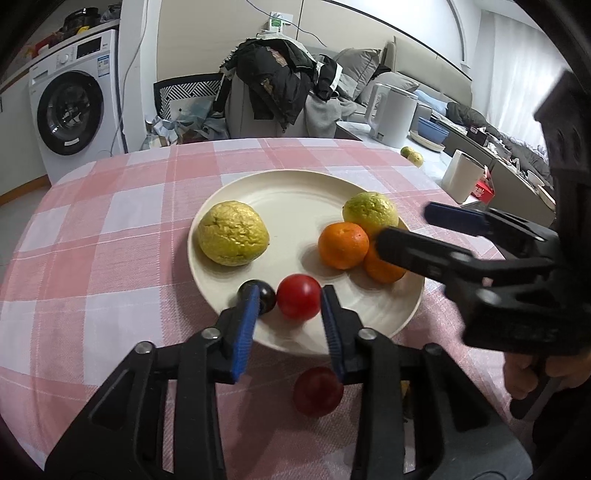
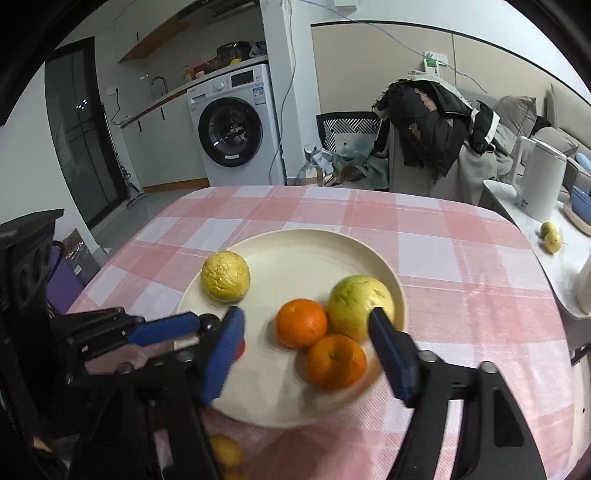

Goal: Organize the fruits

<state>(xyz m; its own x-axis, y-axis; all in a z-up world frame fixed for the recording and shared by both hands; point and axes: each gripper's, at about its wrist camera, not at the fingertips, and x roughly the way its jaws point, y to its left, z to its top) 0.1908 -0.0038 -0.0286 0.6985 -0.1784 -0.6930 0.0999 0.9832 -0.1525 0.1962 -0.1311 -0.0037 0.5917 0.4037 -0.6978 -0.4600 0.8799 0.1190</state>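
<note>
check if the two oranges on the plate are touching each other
Touching. The right wrist view shows the far orange and the near orange pressed together with no gap on the plate.

No legible text. Washing machine point(image 2: 236, 122) carries blue sticker and control-panel markings, too small to read. Red box point(image 1: 483, 189) beside white cup shows white lettering, blurred. Green-white label on wall device point(image 1: 276, 25) unreadable.

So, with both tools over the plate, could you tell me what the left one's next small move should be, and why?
Probably draw the left tool back off the plate toward the red fruit lying on the cloth beneath it. The red tomato between its pads already sits on the plate and looks released, with gaps either side.
</note>
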